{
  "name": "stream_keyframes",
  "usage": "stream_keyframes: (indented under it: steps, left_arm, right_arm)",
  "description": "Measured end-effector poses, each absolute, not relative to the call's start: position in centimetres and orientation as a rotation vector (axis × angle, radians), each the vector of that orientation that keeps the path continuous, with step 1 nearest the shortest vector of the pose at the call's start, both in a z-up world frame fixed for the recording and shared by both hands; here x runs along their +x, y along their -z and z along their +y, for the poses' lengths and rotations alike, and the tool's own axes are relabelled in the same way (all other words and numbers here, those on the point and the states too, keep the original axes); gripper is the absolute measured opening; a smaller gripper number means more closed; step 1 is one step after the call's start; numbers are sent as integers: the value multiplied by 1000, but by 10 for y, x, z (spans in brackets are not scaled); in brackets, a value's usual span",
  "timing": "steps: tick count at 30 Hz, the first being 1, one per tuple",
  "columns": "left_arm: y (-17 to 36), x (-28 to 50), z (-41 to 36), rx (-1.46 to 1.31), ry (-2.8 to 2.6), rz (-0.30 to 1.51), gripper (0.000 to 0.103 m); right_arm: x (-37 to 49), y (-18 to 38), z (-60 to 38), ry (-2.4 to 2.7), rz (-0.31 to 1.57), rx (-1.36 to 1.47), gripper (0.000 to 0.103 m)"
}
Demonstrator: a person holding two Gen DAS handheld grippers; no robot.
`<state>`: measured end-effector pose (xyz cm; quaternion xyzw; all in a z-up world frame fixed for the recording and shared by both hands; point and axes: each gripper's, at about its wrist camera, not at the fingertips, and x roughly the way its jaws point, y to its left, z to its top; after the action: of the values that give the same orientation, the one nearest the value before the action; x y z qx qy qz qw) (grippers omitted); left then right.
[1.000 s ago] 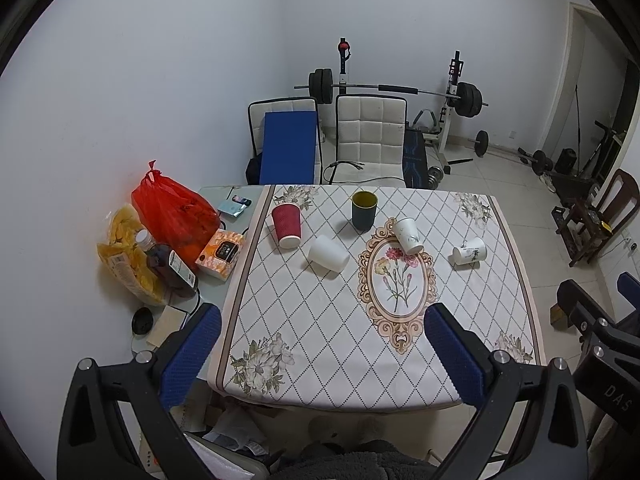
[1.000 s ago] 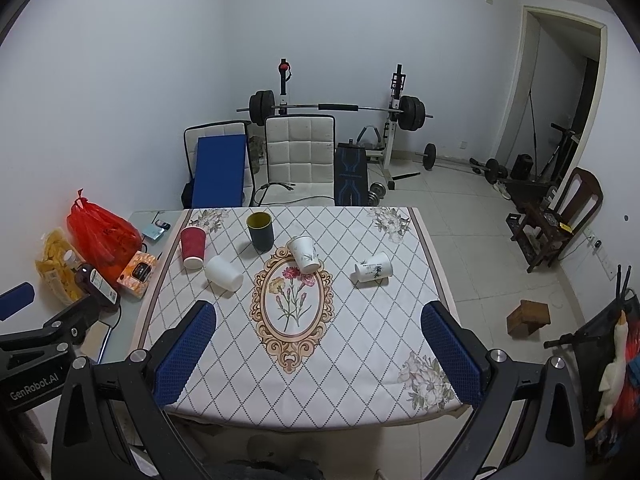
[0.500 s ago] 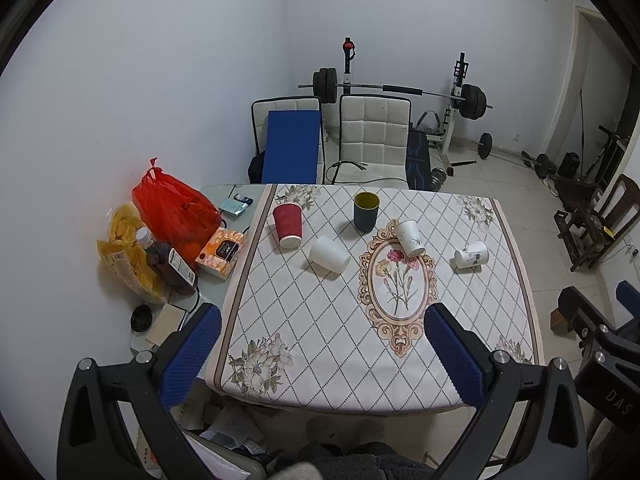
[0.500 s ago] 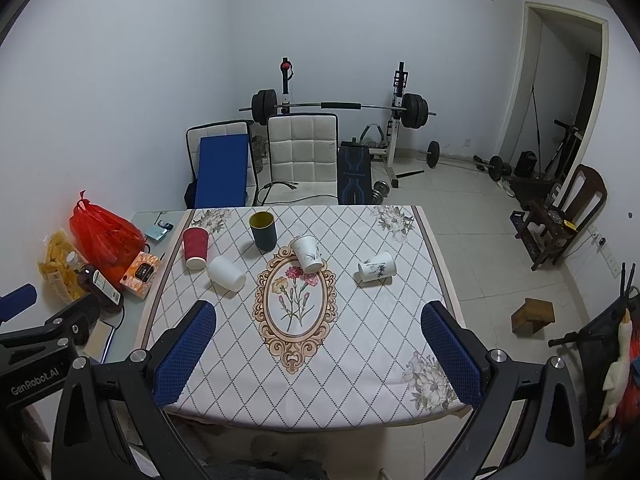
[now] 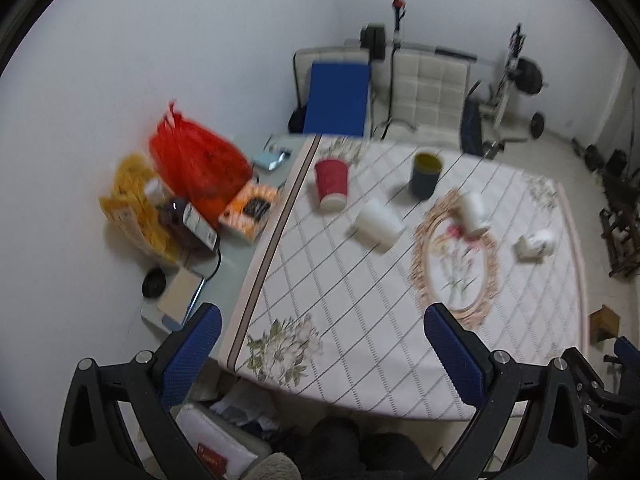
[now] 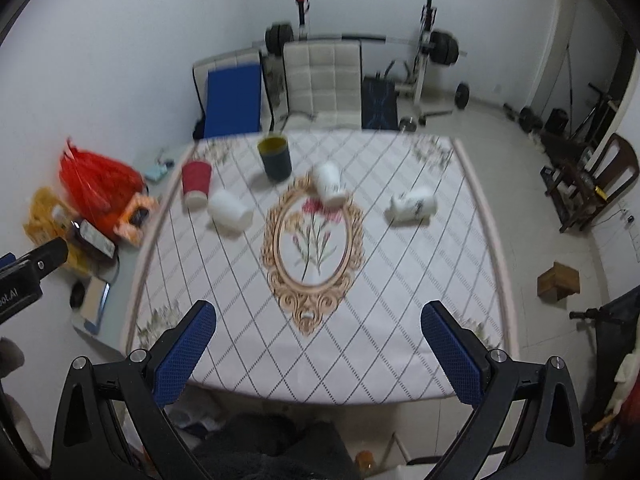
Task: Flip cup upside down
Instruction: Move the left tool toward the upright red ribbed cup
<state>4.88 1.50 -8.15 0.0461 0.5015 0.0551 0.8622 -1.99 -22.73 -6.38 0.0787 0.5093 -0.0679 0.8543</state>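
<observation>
Five cups on the table: one red [image 6: 196,182], one dark [image 6: 275,159], three white [image 6: 230,209].

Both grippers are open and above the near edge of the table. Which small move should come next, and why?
Probably move the left gripper forward toward the dark cup. Its yellow mouth faces up, so it is apparently not flipped yet, while the red cup seems inverted already. Both grippers hold nothing and are far from every cup; the right gripper can wait.

White "DAS" on right gripper [image 5: 600,436] body, seen from left wrist view. Partial "ot.AI" on left gripper [image 6: 20,280] body (start cut off). Bottle label unreadable.
</observation>
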Motion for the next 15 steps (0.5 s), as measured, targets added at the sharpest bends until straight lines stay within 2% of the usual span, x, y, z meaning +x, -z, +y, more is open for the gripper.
stream_keyframes:
  steps: [5, 15]
  left_arm:
    - [143, 88, 33, 125, -130, 1185, 103]
    - [221, 181, 73, 159, -82, 1354, 103]
  right_arm:
    - [18, 139, -208, 140, 1207, 165, 103]
    - [100, 249, -160, 180, 1409, 200, 103]
